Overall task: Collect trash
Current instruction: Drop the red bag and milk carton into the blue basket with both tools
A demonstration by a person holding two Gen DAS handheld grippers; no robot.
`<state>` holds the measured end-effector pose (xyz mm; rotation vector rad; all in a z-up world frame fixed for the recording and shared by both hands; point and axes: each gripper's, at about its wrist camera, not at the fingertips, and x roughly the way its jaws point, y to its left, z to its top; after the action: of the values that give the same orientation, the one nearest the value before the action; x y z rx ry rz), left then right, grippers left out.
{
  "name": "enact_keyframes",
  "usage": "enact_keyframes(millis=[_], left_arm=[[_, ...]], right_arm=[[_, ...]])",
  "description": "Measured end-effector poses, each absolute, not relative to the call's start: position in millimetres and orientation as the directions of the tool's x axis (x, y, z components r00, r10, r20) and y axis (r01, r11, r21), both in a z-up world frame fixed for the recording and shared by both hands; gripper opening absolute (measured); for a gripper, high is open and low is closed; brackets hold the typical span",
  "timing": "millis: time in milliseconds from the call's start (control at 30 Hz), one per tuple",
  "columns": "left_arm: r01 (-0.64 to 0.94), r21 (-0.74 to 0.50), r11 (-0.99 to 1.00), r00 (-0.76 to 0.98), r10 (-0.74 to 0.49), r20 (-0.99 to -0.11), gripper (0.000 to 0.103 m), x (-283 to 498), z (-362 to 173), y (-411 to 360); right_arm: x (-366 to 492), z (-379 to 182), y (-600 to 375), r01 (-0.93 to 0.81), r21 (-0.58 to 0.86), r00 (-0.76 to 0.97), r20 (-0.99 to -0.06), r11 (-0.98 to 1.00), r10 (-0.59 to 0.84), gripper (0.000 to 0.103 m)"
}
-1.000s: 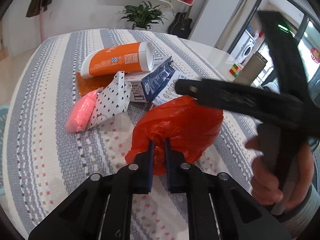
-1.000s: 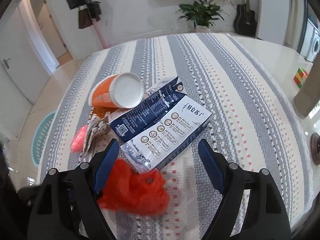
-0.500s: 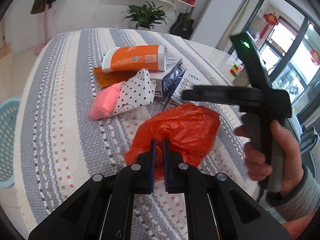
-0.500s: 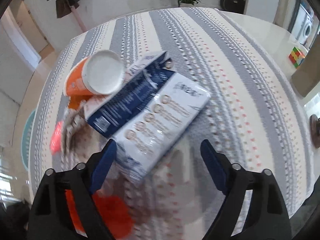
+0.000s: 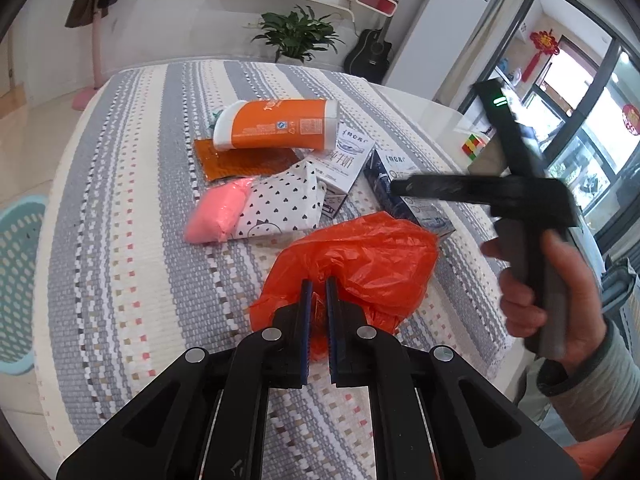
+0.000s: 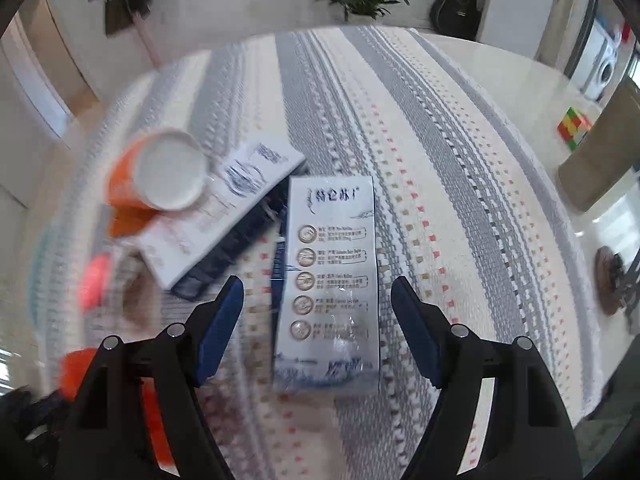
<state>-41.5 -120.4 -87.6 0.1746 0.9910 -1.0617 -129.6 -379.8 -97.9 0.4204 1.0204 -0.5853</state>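
The orange bag serves as the reference point; it lies crumpled on the striped tablecloth near the table's front edge.

Left of the bag, off the table at floor level, stands a teal perforated basket, probably the bin.

Up and to the left of the bag lie a pink packet and a heart-print wrapper, touching one another. Beyond them, farther from the bag, an amber foil pouch lies partly under an orange tube resting on its side.

At the bag itself, the left gripper is closed to a narrow gap and pinches a fold of the bag's near edge. Whether anything is inside the bag cannot be told.

Right of the heart-print wrapper, behind the bag, a milk carton lies on its side.

Right of the bag, the right gripper hovers with its fingers spread wide on either side of a flattened carton; it grips nothing. In the left wrist view this tool appears beside the bag, held by the person's right hand.

Judgement: the task is at an early stage. All visible litter is on the cloth. The flattened carton appears to be the next item to grasp; five further items then remain.
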Motion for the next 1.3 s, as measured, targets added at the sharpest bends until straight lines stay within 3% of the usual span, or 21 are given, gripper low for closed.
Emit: enact_keyframes(millis=[133, 167, 200, 300, 567, 767, 1000, 1300], left_arm=[[0.792, -0.332, 0.512, 0.112, -0.657, -0.746, 0.005, -42, -84, -116], [0.793, -0.334, 0.509, 0.111, -0.660, -0.743, 0.005, -42, -82, -115], [0.794, -0.333, 0.508, 0.112, -0.661, -0.742, 0.005, -43, -81, -114], [0.792, -0.339, 0.508, 0.128, -0.680, -0.722, 0.005, -42, -72, -109], [0.749, -0.370, 0.550, 0.271, -0.763, -0.587, 0.004, -13, -10, -68], [0.670, -0.350, 0.655, 0.439, -0.729, -0.525, 0.004, 30, 28, -4], [0.469, -0.348, 0.812, 0.589, -0.581, -0.562, 0.004, 90, 18, 88], [0.207, -0.315, 0.927, 0.602, -0.374, -0.705, 0.004, 156, -51, 157]], right_arm=[[-129, -121, -389, 0.653, 0.033, 0.338, -0.907, 0.757, -0.252, 0.072], [-127, -125, -392, 0.653, 0.045, 0.338, -0.910, 0.756, -0.238, 0.070], [-129, -127, -394, 0.650, 0.066, 0.348, -0.912, 0.757, -0.219, 0.058], [-136, -120, -393, 0.646, 0.071, 0.373, -0.898, 0.760, -0.234, 0.057], [-132, -3, -349, 0.536, 0.066, 0.598, -0.734, 0.842, -0.323, 0.057], [-78, 49, -273, 0.289, 0.101, 0.738, -0.657, 0.952, -0.155, 0.057], [8, 45, -162, 0.059, 0.069, 0.721, -0.692, 0.996, 0.006, 0.057], [93, -33, -66, -0.059, 0.138, 0.546, -0.825, 0.989, 0.148, 0.058]])
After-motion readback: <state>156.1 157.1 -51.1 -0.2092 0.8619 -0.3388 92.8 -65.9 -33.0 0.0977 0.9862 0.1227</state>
